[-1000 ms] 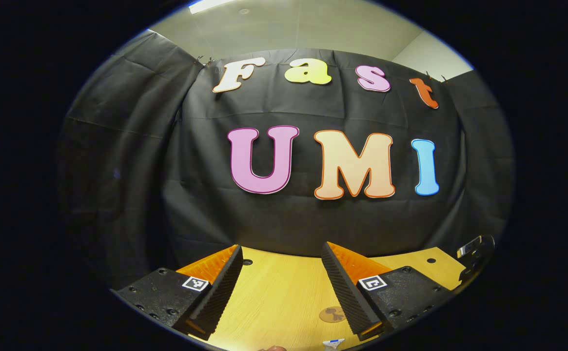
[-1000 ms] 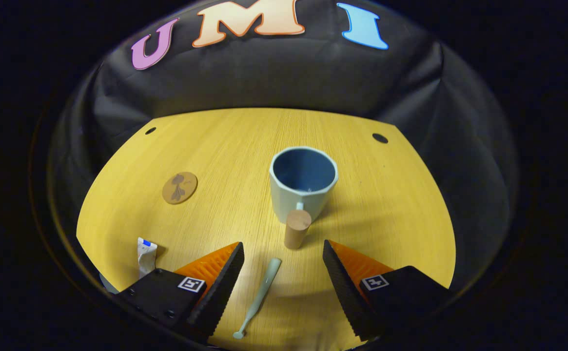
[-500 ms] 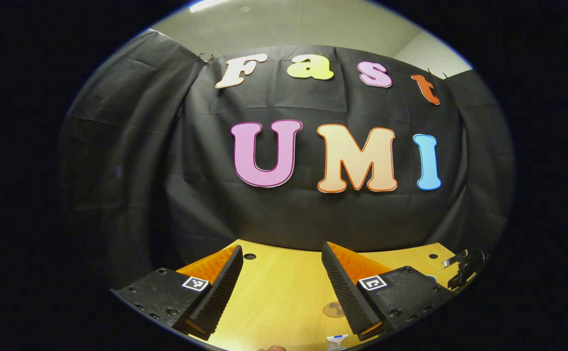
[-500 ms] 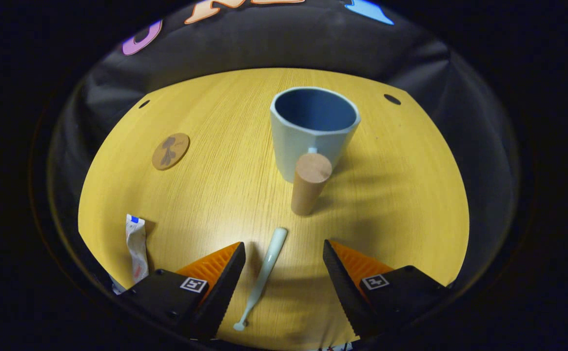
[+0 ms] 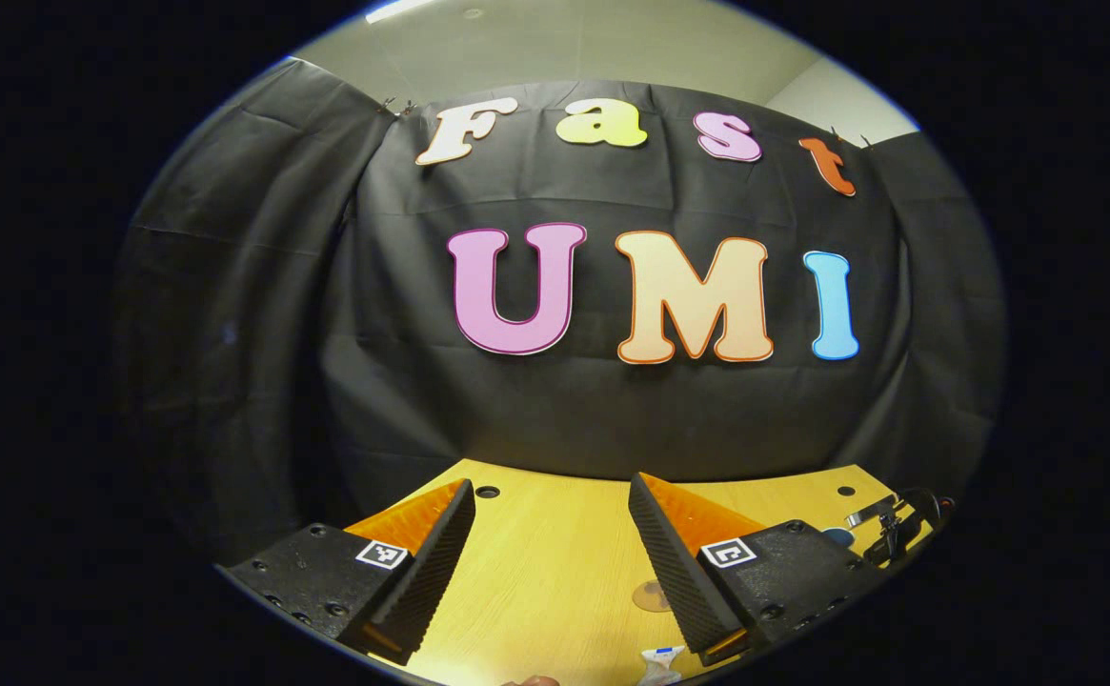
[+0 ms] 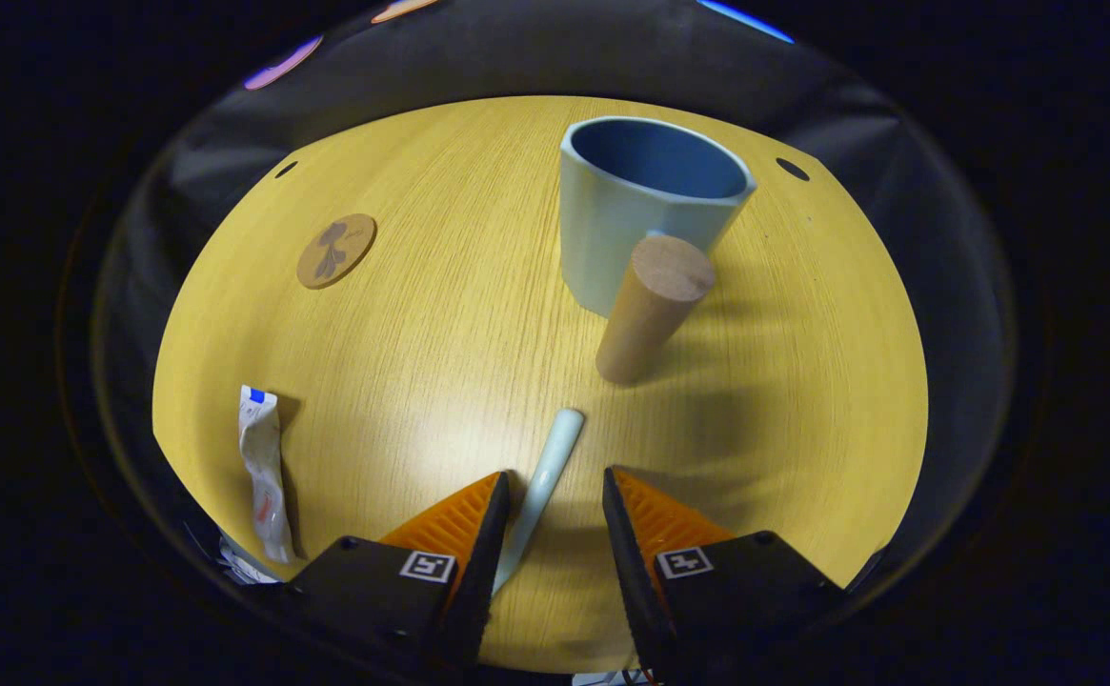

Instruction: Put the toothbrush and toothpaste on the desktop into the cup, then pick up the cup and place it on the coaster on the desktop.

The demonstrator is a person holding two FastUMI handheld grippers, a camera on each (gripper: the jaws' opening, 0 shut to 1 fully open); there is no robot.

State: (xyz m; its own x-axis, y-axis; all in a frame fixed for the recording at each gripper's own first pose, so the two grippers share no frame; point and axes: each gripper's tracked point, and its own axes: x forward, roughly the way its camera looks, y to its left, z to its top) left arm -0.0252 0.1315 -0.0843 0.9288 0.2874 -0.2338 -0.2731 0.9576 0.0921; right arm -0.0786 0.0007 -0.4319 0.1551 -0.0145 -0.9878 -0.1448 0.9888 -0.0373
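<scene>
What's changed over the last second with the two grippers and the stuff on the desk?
The right gripper came down over the toothbrush and narrowed its fingers around it, not yet clamped. The cup, toothpaste and coaster lie where they were; the left gripper stays open and idle.

Toothbrush [image 6: 545,476]: head end hidden behind the right gripper [image 6: 550,510] finger at 6 o'clock. Toothpaste [image 5: 657,664]: cut off at 6 o'clock of the left gripper view
</scene>
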